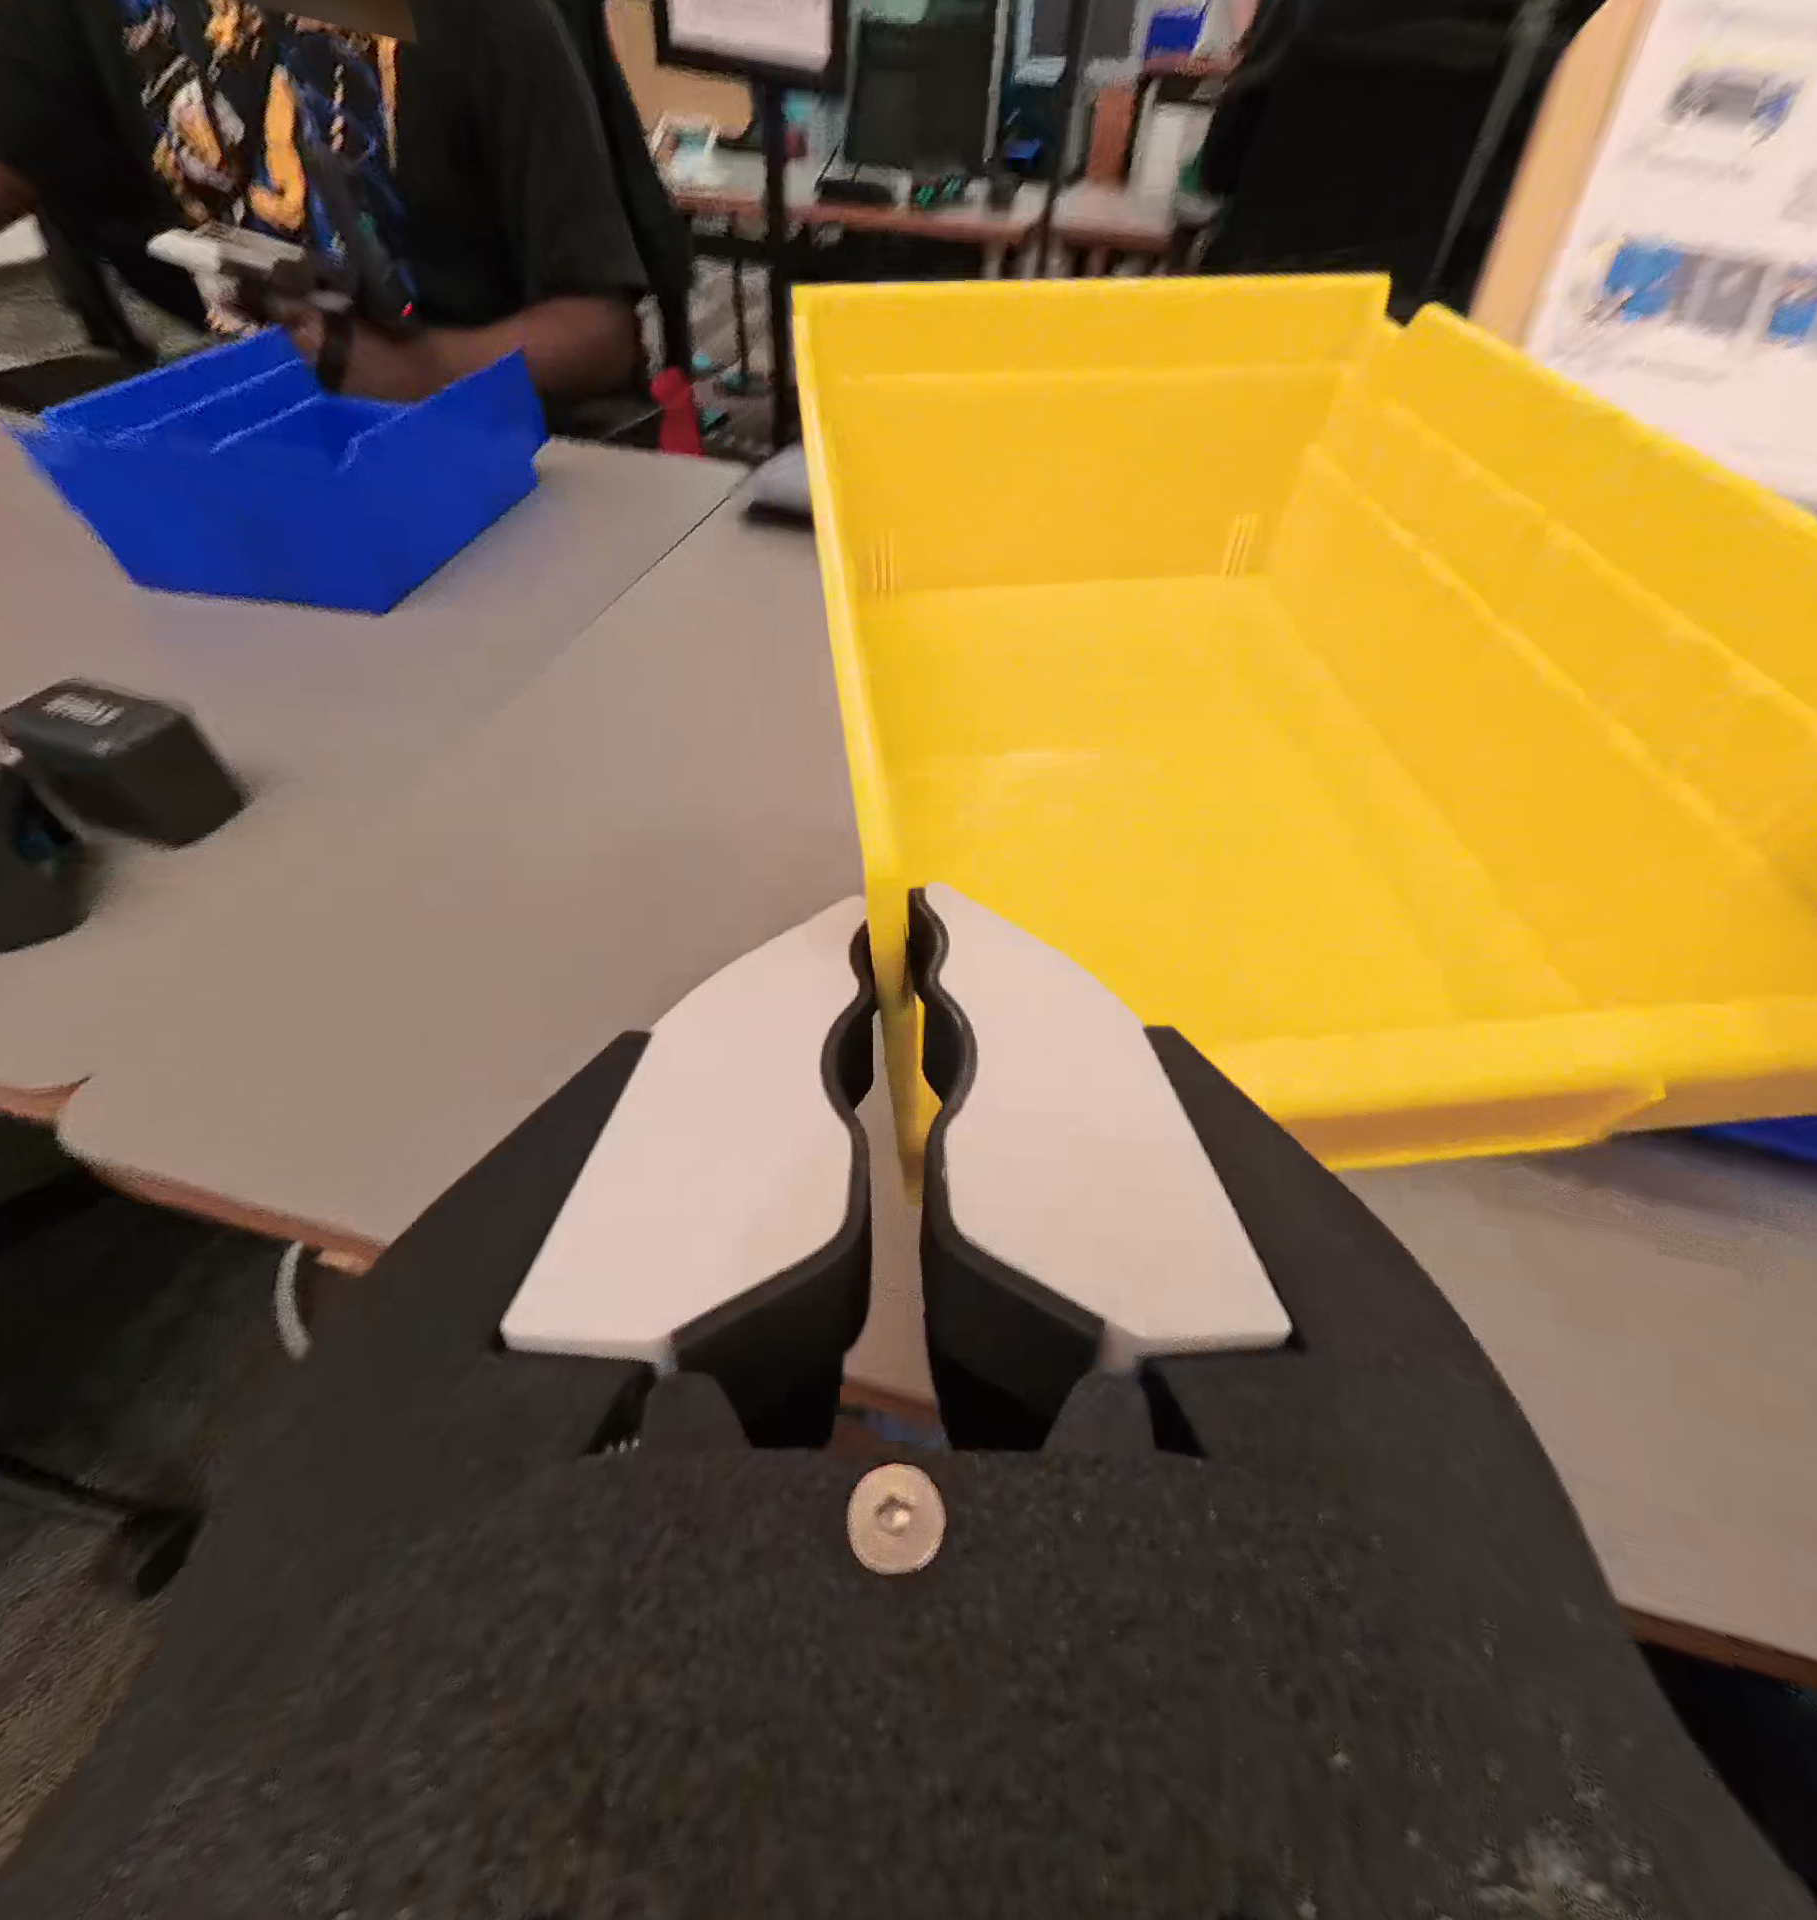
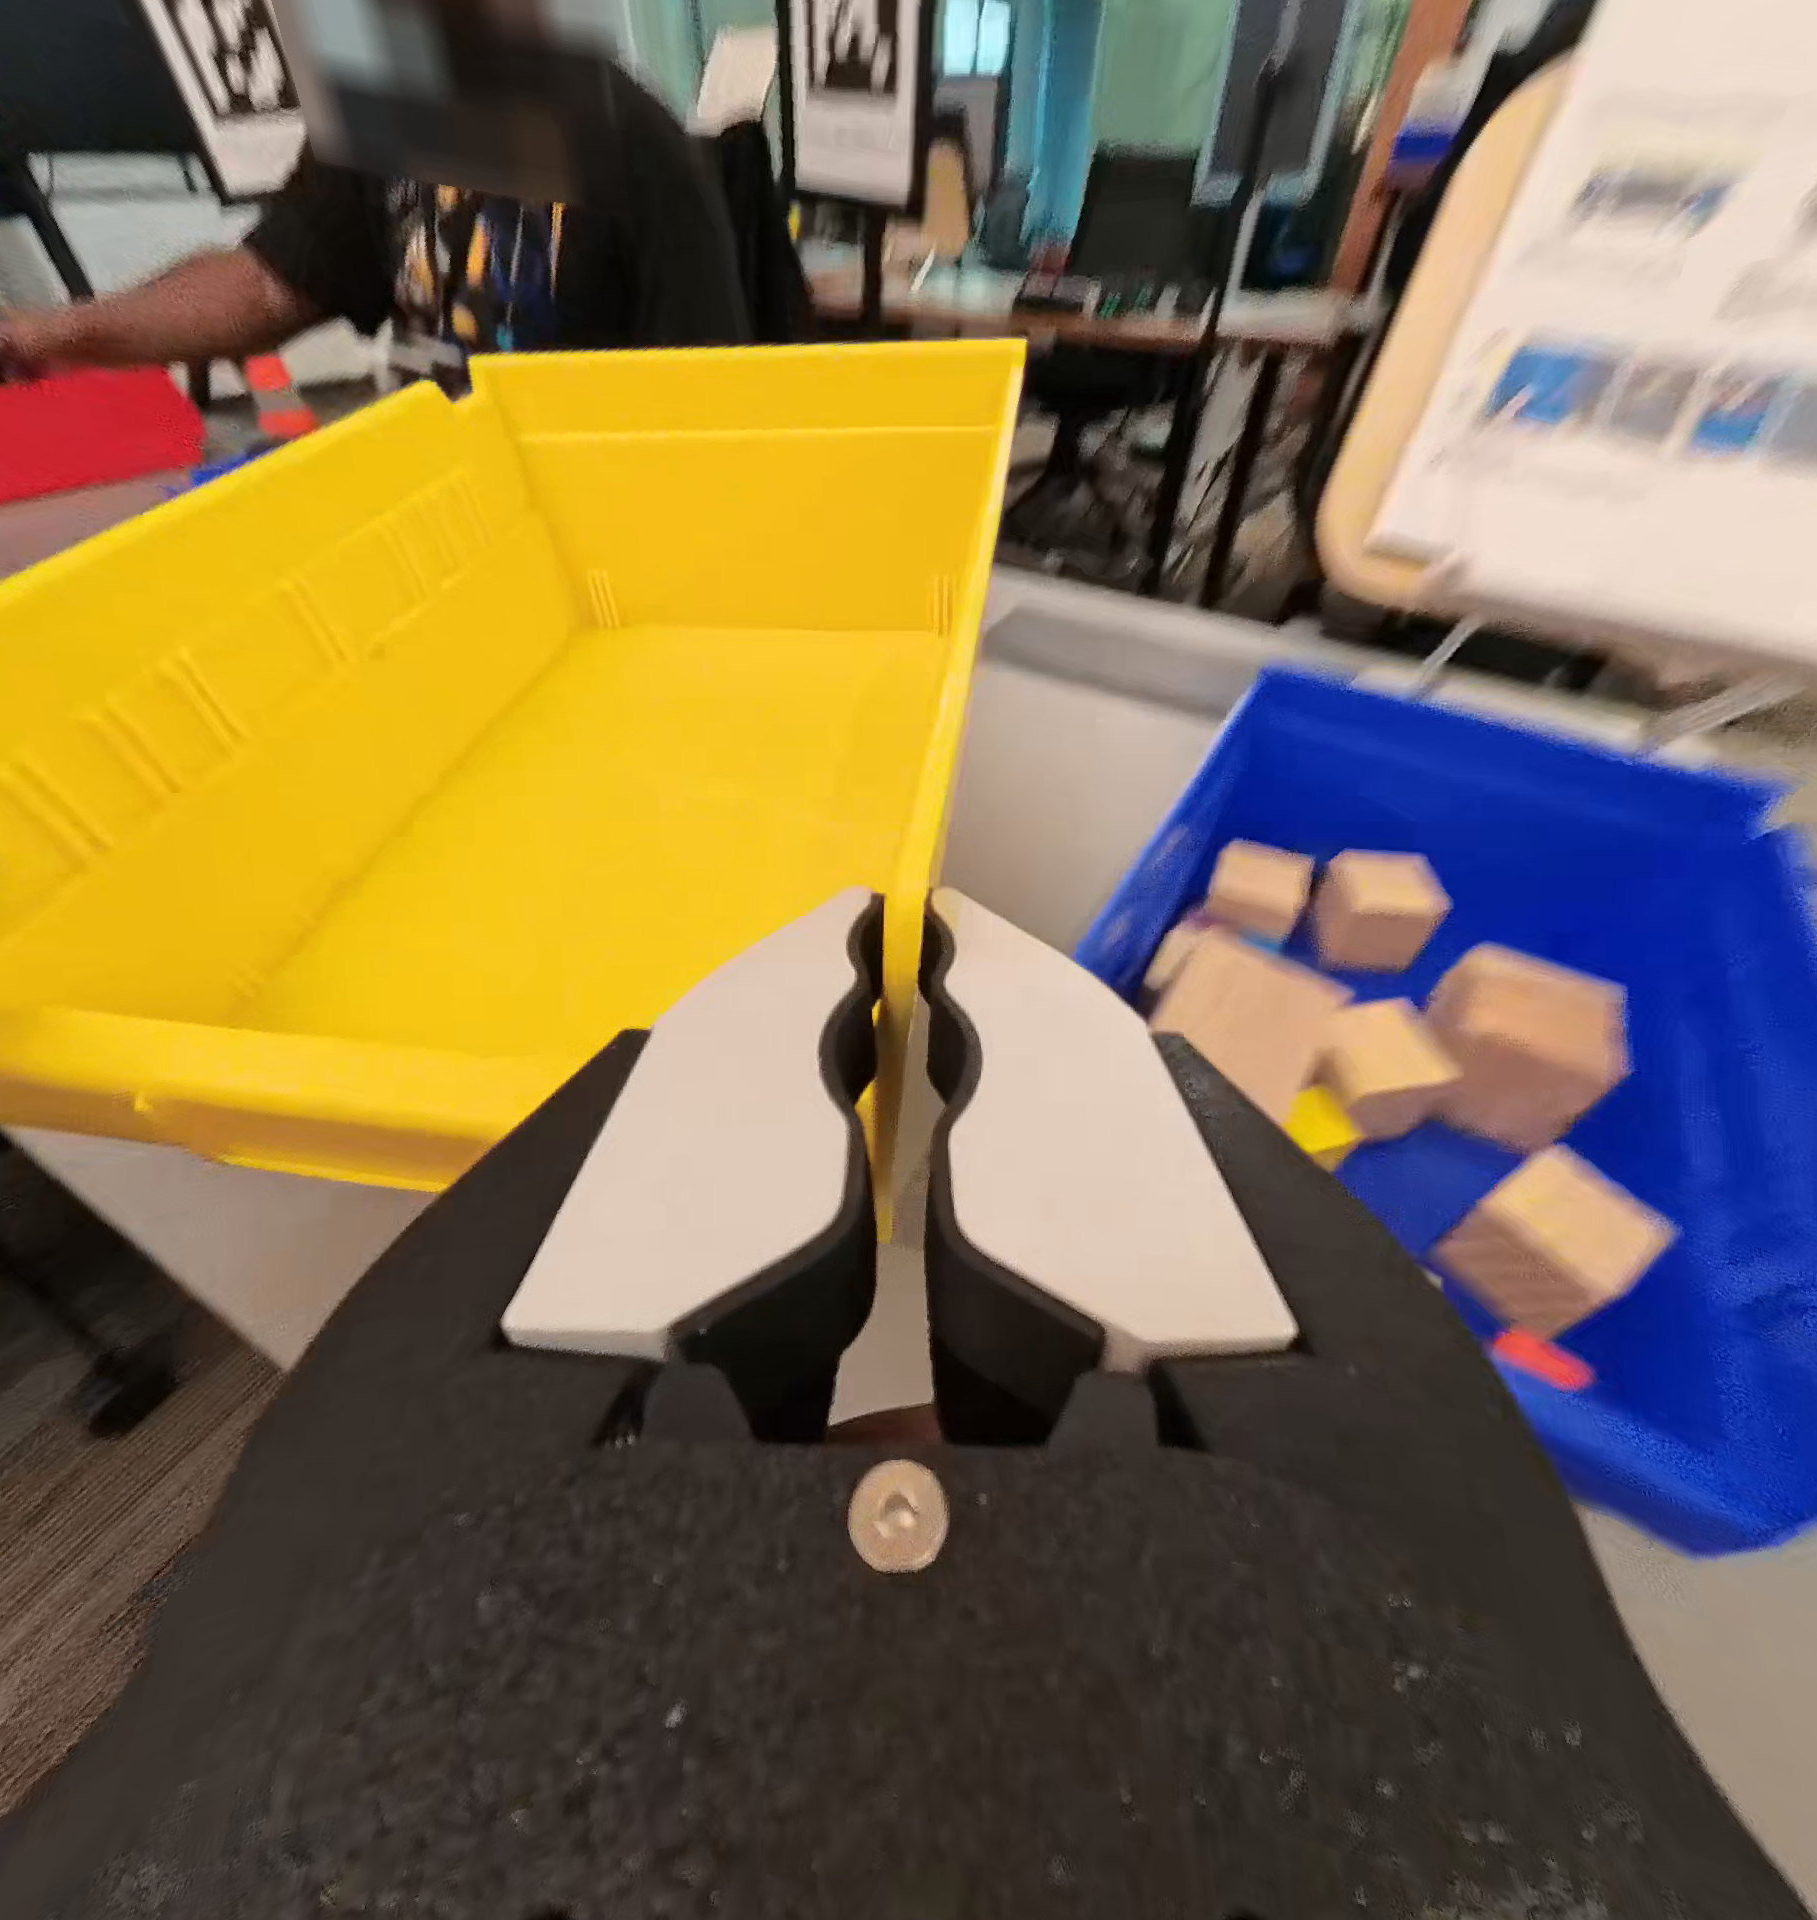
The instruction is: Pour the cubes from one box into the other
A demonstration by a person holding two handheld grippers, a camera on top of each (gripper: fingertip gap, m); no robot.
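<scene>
While pinched by both tongs point(image 1: 891, 914) point(image 2: 904, 914), tilted bright yellow box point(image 1: 1247, 810) point(image 2: 530, 790), bare inside.

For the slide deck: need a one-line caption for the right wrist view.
Right gripper clamps the empty yellow bin's side wall; wooden cubes lie in the blue bin beside it.

Both grippers: same build, black body, light grey fingers.
Left gripper point(image 1: 896, 914) and right gripper point(image 2: 906, 914) each had a rough, speckled black body, two curved light-grey fingers point(image 1: 727, 1132) lined with wavy black pads point(image 2: 850, 1039), and one silver hex-socket screw point(image 1: 896, 1520) centred behind the fingers.
</scene>
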